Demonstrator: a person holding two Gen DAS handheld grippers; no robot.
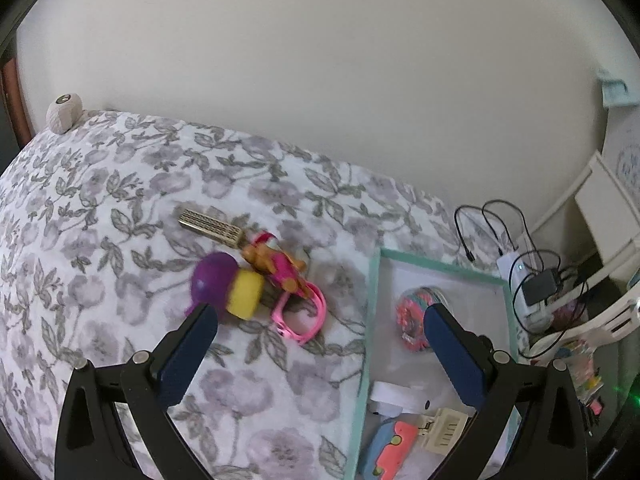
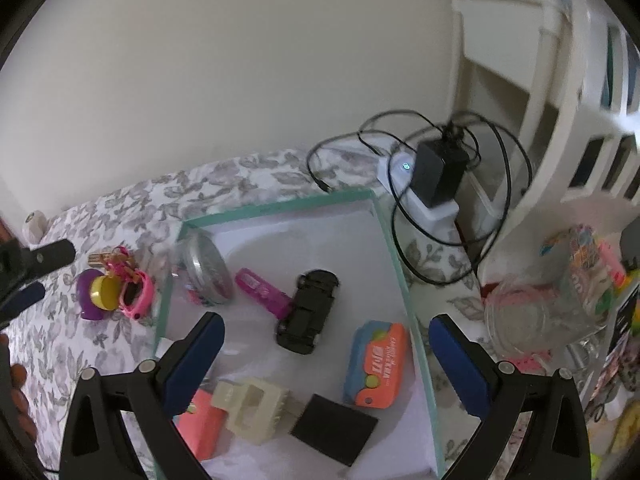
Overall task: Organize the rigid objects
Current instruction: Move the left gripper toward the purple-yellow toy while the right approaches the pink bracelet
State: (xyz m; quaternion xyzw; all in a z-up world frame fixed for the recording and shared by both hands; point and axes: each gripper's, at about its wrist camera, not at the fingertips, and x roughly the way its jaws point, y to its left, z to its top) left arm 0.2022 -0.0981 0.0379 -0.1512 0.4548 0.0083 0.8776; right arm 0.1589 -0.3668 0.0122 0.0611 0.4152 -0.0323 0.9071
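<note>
A small pile lies on the floral bedspread: a purple and yellow toy (image 1: 226,288), an orange and pink toy figure (image 1: 276,266), a pink watch (image 1: 302,318) and a gold ridged bar (image 1: 212,226). My left gripper (image 1: 320,320) is open and empty, just short of the pile. A green-rimmed clear tray (image 2: 288,202) holds a black toy car (image 2: 310,312), a pink bar (image 2: 262,290), an orange and blue case (image 2: 378,364), a cream clip (image 2: 252,408), a black square (image 2: 334,428) and a round tin (image 2: 208,270). My right gripper (image 2: 326,324) is open and empty above the tray.
A white power strip with a black adapter (image 2: 438,174) and looped cables sits behind the tray. A clear container (image 2: 536,312) with colourful items and a white shelf unit (image 2: 560,80) stand to the right. A grey ball (image 1: 64,113) rests at the bed's far corner.
</note>
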